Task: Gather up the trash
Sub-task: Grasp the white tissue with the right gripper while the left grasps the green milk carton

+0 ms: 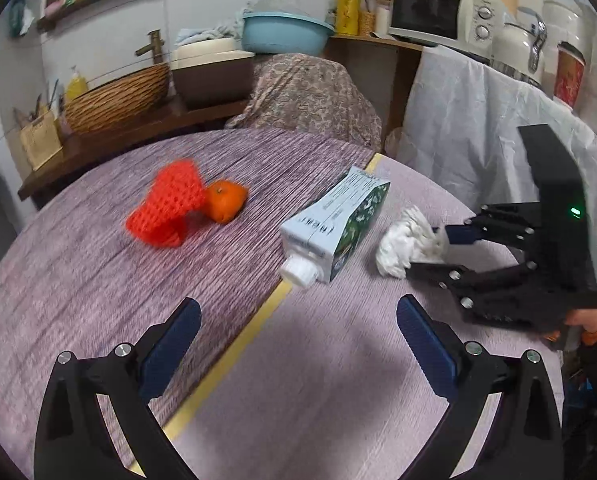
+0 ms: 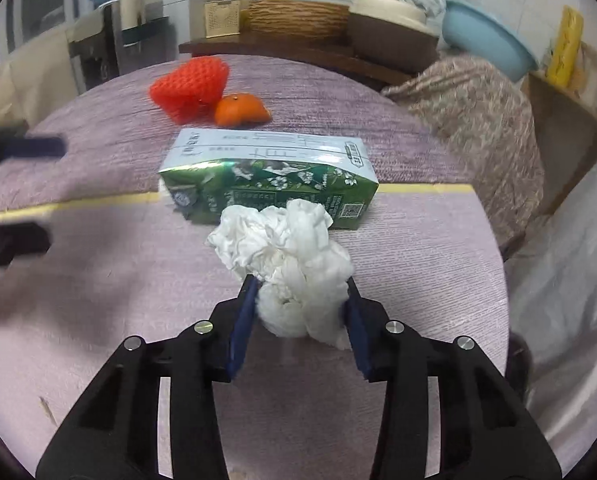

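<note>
My right gripper (image 2: 300,300) held a crumpled white tissue (image 2: 286,264), its blue pads (image 2: 242,320) pressed against the wad's two sides; the lower part of the wad was hidden between them. In the left wrist view the same gripper (image 1: 430,250) came in from the table's right edge, and only a sliver of my hand (image 1: 590,318) in an orange sleeve showed behind it. My left gripper (image 1: 298,344) stood wide apart and held nothing, over the near part of the table (image 1: 98,280). A green and white drink carton (image 2: 266,176) lay on its side just beyond the tissue, across a yellow tape line (image 2: 98,202) on the purple cloth; its white cap (image 1: 298,272) pointed toward me, and its print was too small to read. I could not tell whether anything was in it. Toward the far edge, a red foam net (image 1: 166,208) touched an orange (image 1: 224,200), both blurred.
</note>
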{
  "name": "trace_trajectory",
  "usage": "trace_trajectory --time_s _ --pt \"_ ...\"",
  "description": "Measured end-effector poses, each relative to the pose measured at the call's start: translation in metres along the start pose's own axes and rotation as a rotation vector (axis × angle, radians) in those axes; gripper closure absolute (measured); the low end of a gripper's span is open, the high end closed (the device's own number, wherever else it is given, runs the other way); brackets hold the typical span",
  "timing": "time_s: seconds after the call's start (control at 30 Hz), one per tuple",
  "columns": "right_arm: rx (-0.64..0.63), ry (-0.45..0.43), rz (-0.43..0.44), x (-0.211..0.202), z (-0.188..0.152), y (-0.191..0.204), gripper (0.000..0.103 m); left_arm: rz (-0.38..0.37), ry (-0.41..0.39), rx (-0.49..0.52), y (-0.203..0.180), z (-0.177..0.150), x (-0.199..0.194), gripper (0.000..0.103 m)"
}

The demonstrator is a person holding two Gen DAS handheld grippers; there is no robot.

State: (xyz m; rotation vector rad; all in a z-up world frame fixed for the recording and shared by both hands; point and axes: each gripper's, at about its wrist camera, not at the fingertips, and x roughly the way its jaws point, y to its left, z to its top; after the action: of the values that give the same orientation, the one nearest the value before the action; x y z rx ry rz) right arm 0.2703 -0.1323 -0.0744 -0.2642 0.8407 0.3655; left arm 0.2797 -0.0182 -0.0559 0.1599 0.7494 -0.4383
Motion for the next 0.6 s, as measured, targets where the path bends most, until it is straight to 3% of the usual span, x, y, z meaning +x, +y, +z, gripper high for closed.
trace_trajectory --time_s 0.2,0.33,0.5,0.6 --pt "0.100 -0.061 -0.009 -0.038 -0.021 -0.019 0.062 0.004 0.083 0.199 -0.027 0.039 0.028 0.006" --pt "0.187 -0.091 0.012 -0.062 -0.035 -0.037 0.062 -0.002 0.211 0.340 -0.050 0.063 0.060 0.006" --pt "0.232 -0.108 0.022 -0.080 -0.052 -0.047 0.062 0.076 0.372 0.472 -0.065 0.071 0.104 0.008" --pt "0.265 -0.107 0.022 -0.084 -0.062 -0.054 0.062 0.102 0.424 0.513 -0.071 0.074 0.120 0.011"
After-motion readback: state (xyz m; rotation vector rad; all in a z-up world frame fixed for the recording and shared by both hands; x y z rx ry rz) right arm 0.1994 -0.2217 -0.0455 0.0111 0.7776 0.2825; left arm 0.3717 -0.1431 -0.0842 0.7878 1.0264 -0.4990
